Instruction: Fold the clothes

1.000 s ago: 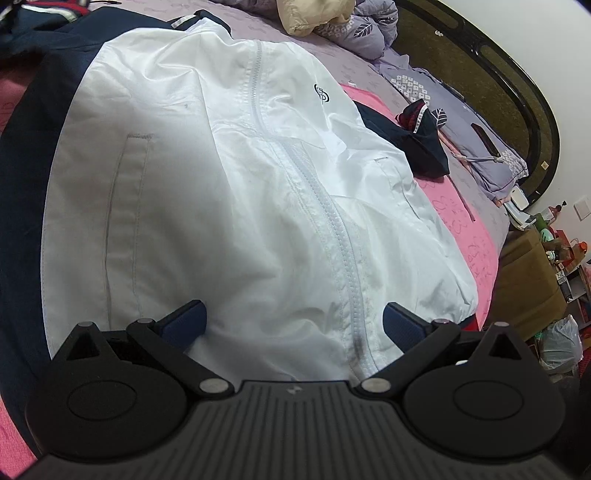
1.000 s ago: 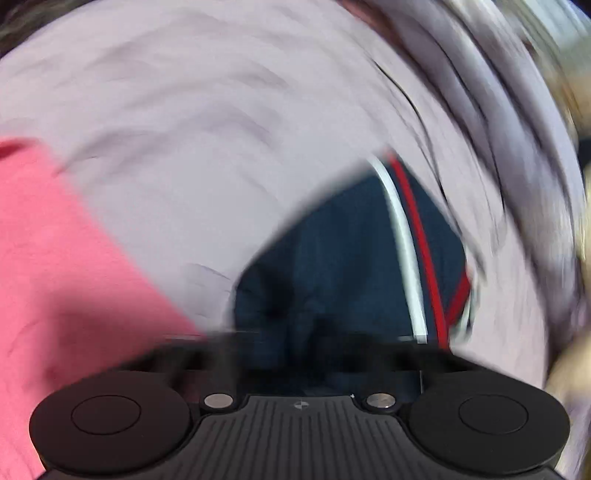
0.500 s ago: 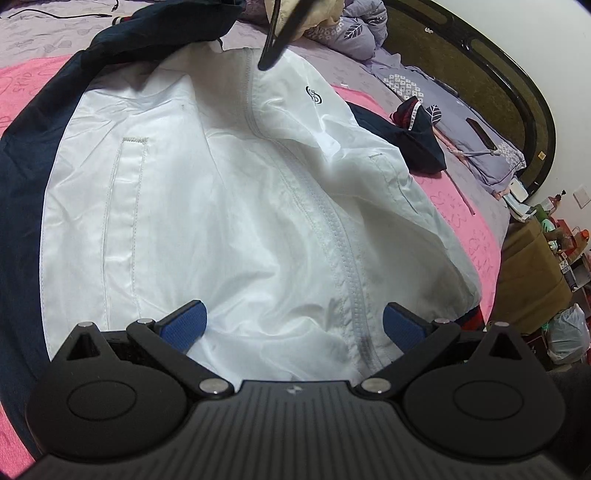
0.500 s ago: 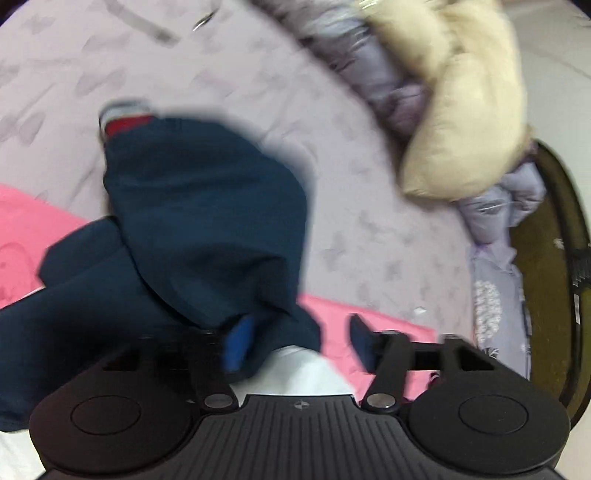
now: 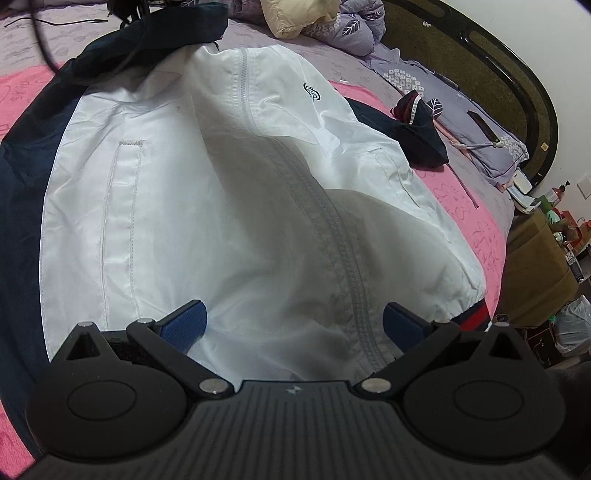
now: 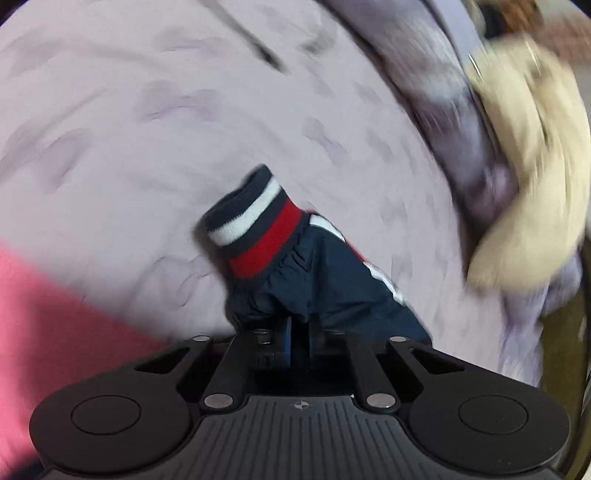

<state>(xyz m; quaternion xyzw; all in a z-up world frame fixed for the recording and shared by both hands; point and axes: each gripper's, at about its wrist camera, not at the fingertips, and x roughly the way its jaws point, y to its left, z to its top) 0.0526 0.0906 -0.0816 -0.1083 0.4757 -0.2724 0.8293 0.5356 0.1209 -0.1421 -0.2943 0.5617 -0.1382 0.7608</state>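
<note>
You have a bed [image 5: 388, 48] | pink blanket [image 5: 476, 225] spread on it | jacket [image 5: 229, 192] on blanket | cream pillow [image 5: 295, 16] near headboard [image 5: 480, 48]

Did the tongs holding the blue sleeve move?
Yes. The right tongs, shut on the sleeve, swung: the cream pillow slid from top middle to the right edge.

Cream pillow [image 6: 524, 155] motion-blurred — jacket hem [image 5: 295, 373] hidden.

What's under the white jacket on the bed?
The jacket lies on a pink blanket, which shows along both sides, over a lilac sheet. Anything directly beneath the jacket is covered.
</note>
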